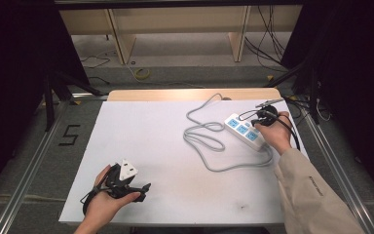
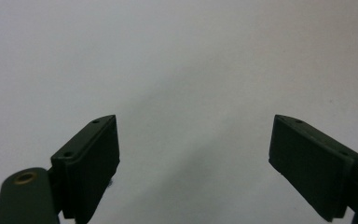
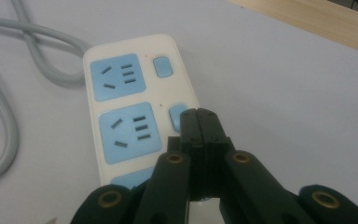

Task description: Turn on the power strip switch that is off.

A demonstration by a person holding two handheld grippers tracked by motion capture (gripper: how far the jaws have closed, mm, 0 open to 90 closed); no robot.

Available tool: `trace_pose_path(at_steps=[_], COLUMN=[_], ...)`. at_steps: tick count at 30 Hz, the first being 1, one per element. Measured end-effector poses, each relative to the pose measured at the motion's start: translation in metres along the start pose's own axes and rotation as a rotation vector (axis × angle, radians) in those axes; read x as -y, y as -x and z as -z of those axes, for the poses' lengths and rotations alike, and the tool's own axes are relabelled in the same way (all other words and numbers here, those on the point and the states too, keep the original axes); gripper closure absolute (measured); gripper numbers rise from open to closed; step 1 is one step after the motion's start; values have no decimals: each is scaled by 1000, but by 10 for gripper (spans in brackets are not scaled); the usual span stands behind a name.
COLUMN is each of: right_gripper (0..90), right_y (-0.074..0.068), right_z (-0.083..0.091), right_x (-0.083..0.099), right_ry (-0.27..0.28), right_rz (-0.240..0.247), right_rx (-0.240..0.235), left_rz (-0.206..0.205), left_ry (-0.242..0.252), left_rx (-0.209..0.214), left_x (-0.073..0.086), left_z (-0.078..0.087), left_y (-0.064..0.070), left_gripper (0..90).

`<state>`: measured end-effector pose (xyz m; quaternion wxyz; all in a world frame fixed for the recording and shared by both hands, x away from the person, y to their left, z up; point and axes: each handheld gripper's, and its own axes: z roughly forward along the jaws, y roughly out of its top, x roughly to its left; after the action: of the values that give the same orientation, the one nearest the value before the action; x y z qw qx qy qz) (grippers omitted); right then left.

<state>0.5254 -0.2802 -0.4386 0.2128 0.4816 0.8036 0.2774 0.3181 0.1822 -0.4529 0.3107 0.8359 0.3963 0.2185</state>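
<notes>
Right gripper [image 3: 199, 116]: jaws pressed together w/ nothing between, tips on middle switch [image 3: 176, 115] of power strip [image 3: 135, 107], centre-frame in its own view.
Left gripper [image 2: 193, 154]: jaws wide apart, empty, over bare white sheet [image 2: 191, 56].
Risk: prob. tips skid off small button; light strip could shift.
Strip look: white body, blue sockets, grey cord [image 1: 209, 141] looped; right-centre of high view.

White sheet [image 1: 151, 161] spread over the table, with a bare wooden strip [image 1: 175, 94] along the far edge. Left of it on grey floor, a black "5" mark [image 1: 69, 134] beside a metal rail [image 1: 29, 165]. Beyond the table, a small yellow coil [image 1: 142, 73], pale wooden shelving [image 1: 121, 41] and loose black cables [image 1: 265, 44] at far right.
</notes>
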Motion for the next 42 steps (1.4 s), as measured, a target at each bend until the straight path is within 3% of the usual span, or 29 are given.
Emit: trace_pose_path(at_steps=[20,42], right_gripper=[900,900], right_y=[-5,-9], right_z=[-20,-22], right_x=[-14,-21], right_ry=[-32,-101], right_rz=[2,47], right_rx=[2,10], left_rz=[-6,-13], left_ry=[-3,-3], left_rx=[5,5], left_x=[0,0], left_z=[-1,-1], left_y=[1,1], left_gripper=[157,156])
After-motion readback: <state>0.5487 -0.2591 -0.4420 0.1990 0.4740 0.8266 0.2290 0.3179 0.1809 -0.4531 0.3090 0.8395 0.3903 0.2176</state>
